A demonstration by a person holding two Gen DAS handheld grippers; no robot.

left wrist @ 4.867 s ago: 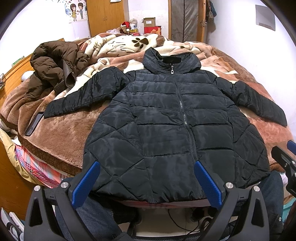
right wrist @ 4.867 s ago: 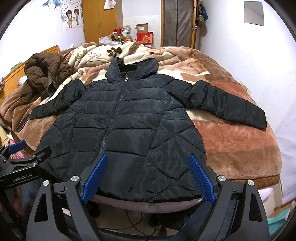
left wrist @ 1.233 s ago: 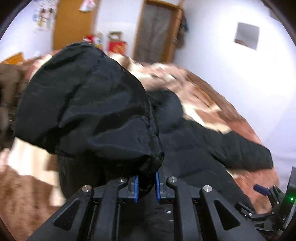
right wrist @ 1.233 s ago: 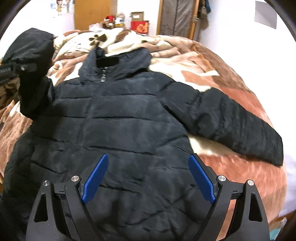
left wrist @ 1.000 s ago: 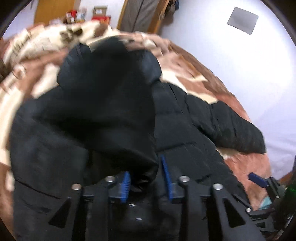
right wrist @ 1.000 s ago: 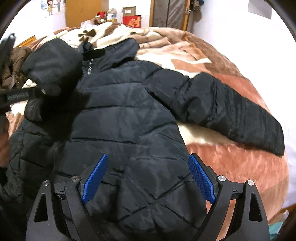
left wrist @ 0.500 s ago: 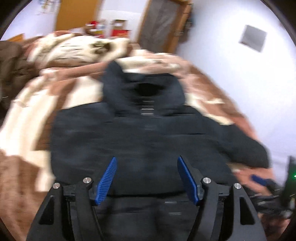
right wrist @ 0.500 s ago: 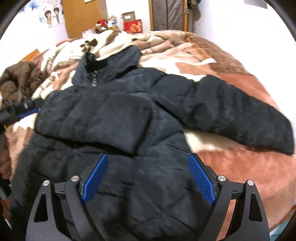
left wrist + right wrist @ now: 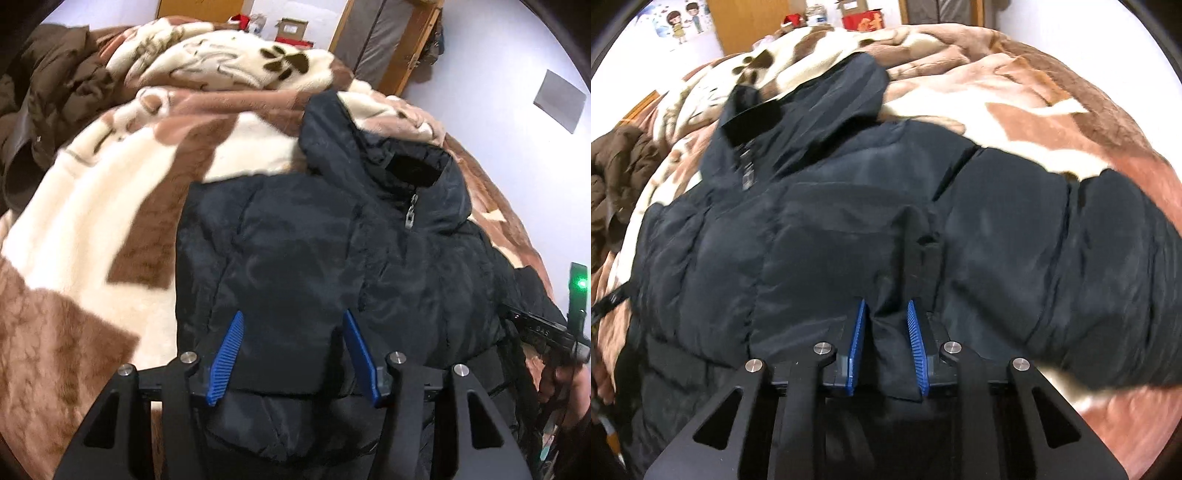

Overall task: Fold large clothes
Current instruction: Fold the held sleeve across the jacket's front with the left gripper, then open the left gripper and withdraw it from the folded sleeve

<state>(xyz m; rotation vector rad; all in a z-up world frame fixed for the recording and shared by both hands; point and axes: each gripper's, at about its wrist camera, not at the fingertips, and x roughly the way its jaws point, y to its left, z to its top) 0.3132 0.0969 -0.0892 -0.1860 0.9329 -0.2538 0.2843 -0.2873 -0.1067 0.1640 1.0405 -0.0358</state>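
Note:
A black puffer jacket (image 9: 399, 258) lies face up on the bed, zipped, hood toward the far wall. Its left sleeve (image 9: 288, 266) is folded across the chest. My left gripper (image 9: 297, 336) hovers just over that sleeve's cuff end; its jaws are closing, with fabric lying between the pads and neither pad pressing it. In the right wrist view the jaws of my right gripper (image 9: 884, 339) are closing and pinch a raised fold of the jacket (image 9: 812, 240) where the right sleeve (image 9: 1089, 266) begins. That sleeve stretches out to the right.
A brown-and-cream plush blanket (image 9: 92, 221) covers the bed. A brown coat (image 9: 48, 92) is heaped at the far left. Boxes and a wooden wardrobe (image 9: 738, 22) stand at the back wall. The bed's right edge runs close to the white wall.
The left gripper let go of the left sleeve, which now lies folded over the chest, and drew back. The right gripper came down onto the jacket and narrowed from wide open onto a fold.

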